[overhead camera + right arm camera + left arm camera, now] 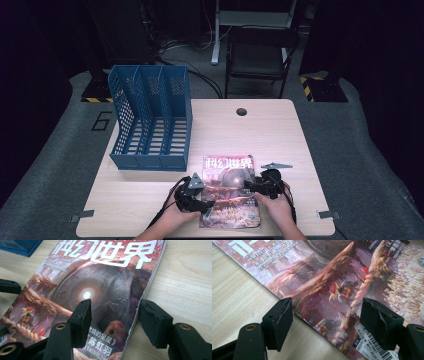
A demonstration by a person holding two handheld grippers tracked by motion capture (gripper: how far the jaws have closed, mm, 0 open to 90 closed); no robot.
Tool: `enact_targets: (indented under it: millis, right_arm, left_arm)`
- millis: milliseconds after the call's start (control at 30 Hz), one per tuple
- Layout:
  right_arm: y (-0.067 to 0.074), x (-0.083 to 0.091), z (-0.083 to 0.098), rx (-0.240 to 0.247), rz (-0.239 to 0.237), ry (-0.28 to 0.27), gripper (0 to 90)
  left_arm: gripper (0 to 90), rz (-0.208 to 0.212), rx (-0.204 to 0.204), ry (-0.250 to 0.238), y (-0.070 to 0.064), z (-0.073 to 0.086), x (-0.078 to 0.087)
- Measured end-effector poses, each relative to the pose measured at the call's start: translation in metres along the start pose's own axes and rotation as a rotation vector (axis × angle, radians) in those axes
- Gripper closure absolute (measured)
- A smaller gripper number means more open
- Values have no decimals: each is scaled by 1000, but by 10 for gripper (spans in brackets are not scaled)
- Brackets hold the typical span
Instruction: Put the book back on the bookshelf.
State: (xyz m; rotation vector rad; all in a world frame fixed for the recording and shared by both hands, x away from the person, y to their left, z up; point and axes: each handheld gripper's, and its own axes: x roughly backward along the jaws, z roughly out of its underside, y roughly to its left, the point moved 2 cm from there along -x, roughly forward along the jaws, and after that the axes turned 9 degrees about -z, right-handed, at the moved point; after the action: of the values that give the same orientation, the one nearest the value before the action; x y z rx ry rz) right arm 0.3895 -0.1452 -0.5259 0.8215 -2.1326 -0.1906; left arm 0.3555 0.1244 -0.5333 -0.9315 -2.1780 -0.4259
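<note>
Glossy reddish magazine, white title, flat on table.

The pale wooden counter carries a blue file rack at its far left. A magazine lies flat, near and to the right of that rack, at the front edge.

Both claws are showing black bodies: the left claw bearing a grey triangular plate, the right claw brass-ringed screws and trailing black cables.
</note>
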Motion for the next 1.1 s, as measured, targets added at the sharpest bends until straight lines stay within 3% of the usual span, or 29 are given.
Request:
enact_targets:
  millis: [167,300,400,533,633,800,933,1100]
  right_arm:
    - [-1,0,0,-41,23,4,437]
    - [4,-2,0,-22,42,11,418]
    - [6,-3,1,-35,53,3,416]
    - [1,-1,0,-98,14,-17,418]
    - [0,2,-1,-117,-13,-31,427]
    - [4,11,-6,-99,-49,-66,450]
    - [10,19,-10,-84,-118,-120,466]
    - [17,22,-12,-79,-172,-115,469]
  left_arm:
    - [263,8,4,-17,0,3,0]
    - [263,8,0,-23,0,3,0]
    - [263,1,-1,-34,0,4,0]
    - [263,2,-2,-36,0,4,0]
    - [263,0,-2,-34,0,3,0]
    - [265,-4,2,-35,-1,4,0]
    - [265,4,-1,-31,0,4,0]
    - [265,5,-1,-31,0,4,0]
